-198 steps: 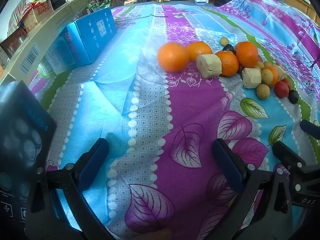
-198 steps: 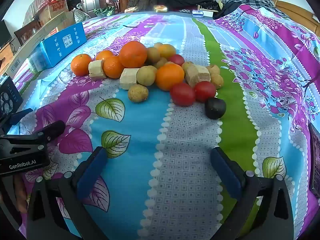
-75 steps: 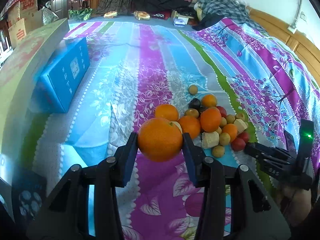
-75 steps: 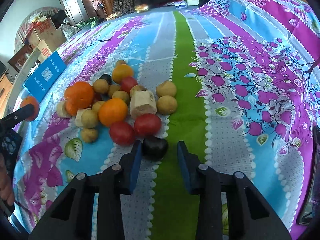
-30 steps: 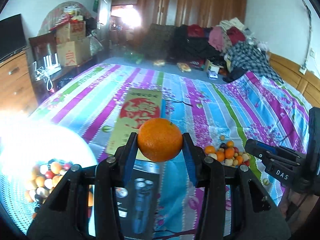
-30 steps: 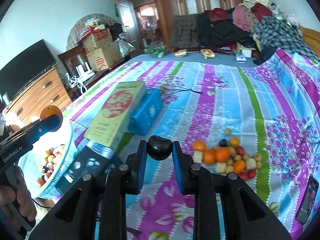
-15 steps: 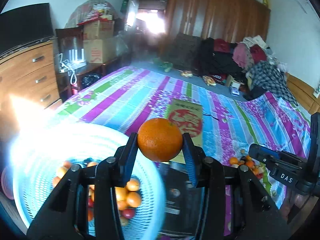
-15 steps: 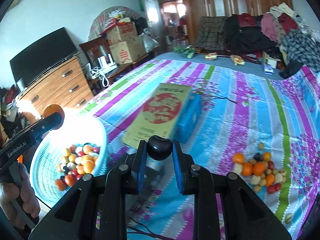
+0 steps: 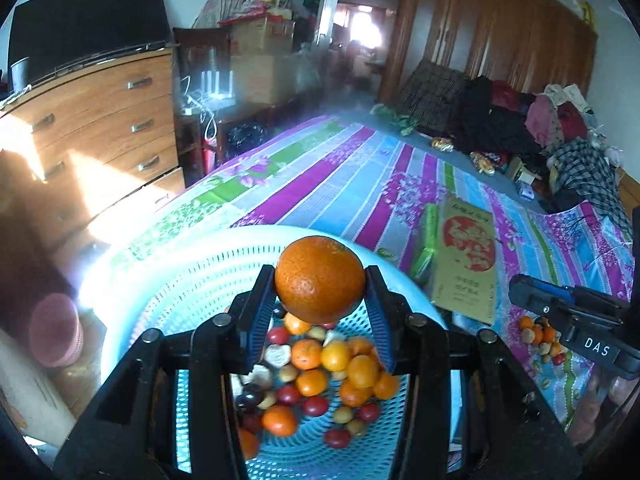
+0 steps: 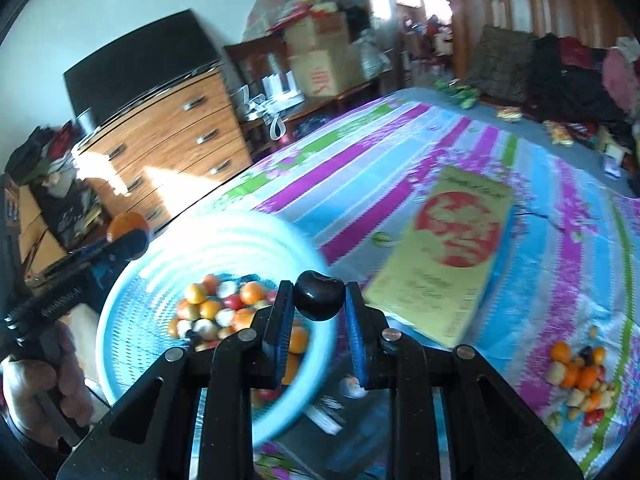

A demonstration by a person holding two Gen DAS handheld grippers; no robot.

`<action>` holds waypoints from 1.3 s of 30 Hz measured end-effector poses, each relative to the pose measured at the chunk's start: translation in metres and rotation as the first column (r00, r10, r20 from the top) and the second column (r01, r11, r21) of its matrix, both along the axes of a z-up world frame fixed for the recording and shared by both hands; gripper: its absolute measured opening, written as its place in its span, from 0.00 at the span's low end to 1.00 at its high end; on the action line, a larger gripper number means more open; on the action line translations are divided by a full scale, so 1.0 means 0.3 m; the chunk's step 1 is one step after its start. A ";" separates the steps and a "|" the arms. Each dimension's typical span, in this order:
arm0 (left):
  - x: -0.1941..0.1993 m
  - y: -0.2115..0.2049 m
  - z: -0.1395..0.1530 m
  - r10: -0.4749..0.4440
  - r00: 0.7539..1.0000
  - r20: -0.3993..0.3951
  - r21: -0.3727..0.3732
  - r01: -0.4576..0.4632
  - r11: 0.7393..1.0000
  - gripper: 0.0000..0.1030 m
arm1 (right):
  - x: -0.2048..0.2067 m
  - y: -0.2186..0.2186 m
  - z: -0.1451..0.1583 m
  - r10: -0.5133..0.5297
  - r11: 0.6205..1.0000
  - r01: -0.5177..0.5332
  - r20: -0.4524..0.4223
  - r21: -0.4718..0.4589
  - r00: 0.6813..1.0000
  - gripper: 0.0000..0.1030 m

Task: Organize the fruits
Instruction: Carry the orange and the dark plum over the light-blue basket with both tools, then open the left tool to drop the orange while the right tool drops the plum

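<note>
My left gripper [image 9: 320, 276] is shut on a big orange [image 9: 319, 278], which hangs over the light blue perforated basket [image 9: 168, 280]. Several oranges, red fruits and pale pieces lie in the basket's bottom. My right gripper [image 10: 319, 296] is shut on a small dark plum [image 10: 319, 295], near the right rim of the basket [image 10: 132, 320]. In the right wrist view the left gripper [image 10: 120, 240] with its orange shows at the far left over the basket's rim. The loose fruit pile [image 10: 580, 376] lies on the bedspread at the lower right.
A yellow flat box with a red print [image 10: 452, 248] lies on the striped bedspread [image 10: 360, 184] right of the basket. A wooden chest of drawers [image 9: 92, 120] stands to the left, a pink bin [image 9: 56, 328] on the floor beside it. A hand [image 10: 36, 392] holds the left gripper.
Both grippers have swung left, from over the bed towards the basket. The orange now hangs over the basket's inside, and the plum has come close to its right rim. Both grips are unchanged.
</note>
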State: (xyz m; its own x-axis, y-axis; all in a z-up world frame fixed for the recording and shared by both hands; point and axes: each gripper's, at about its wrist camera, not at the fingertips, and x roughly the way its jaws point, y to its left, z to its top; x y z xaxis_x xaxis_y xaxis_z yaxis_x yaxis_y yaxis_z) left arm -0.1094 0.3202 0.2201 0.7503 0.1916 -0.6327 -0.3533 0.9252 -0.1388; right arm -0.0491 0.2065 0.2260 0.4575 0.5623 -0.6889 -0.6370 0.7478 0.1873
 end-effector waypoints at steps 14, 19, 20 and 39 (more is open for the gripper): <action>-0.045 0.126 -0.079 0.052 0.991 -0.121 0.021 -0.050 0.999 0.44 | 0.001 0.257 -0.105 0.091 0.992 -0.097 -0.078 -0.086 0.993 0.27; -0.049 0.154 -0.092 0.053 0.990 -0.130 0.002 -0.053 0.999 0.44 | -0.003 0.276 -0.111 0.093 0.990 -0.100 -0.079 -0.098 0.993 0.27; -0.048 0.154 -0.093 0.053 0.990 -0.130 0.002 -0.053 0.999 0.44 | -0.002 0.281 -0.113 0.093 0.990 -0.101 -0.080 -0.100 0.992 0.27; -0.040 0.183 -0.097 0.052 0.990 -0.129 -0.015 -0.054 0.998 0.44 | -0.013 0.311 -0.112 0.098 0.988 -0.107 -0.080 -0.109 0.992 0.27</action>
State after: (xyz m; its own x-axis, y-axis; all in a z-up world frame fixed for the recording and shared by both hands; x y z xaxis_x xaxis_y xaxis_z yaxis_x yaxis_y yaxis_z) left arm -0.1215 0.3750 0.1911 0.6517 0.2164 -0.7269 -0.4177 0.9024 -0.1059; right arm -0.0530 0.2997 0.1923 0.3469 0.5200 -0.7805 -0.6988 0.6984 0.1547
